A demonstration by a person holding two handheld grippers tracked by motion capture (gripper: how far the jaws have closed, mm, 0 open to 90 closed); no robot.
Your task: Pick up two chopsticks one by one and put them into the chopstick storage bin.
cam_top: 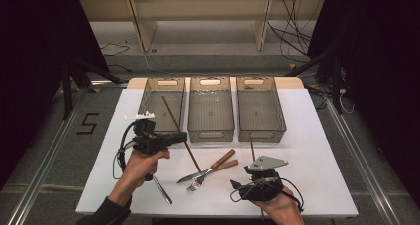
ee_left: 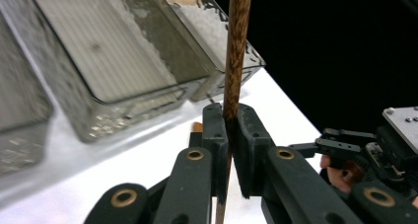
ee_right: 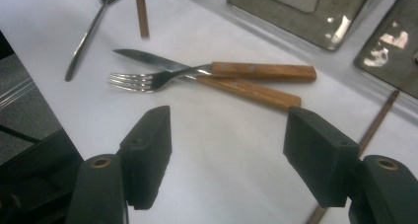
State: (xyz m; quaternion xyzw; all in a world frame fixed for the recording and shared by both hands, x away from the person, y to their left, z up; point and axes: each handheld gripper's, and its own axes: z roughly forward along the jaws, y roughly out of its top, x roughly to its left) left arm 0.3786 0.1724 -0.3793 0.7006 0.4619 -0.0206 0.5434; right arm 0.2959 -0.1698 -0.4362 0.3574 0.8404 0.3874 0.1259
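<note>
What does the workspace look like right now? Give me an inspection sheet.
Surface: white table top, three grey trays along its far edge.
Job's things: wooden chopstick clamped upright in left tongs; second chopstick lying by right tongs.
Clutter: wood-handled knife and fork crossed mid-table; spoon near the left hand.
Grippers: left tongs shut on the chopstick; right tongs open, nothing between them.
Cables: one trails from each gripper; more on the floor.
Surroundings: wooden shelf frame behind, dark sides.

Black hand-held gripper (cam_top: 181, 136) with brass pivots, trailing cable, dark sleeve (cam_top: 106, 212)
</note>
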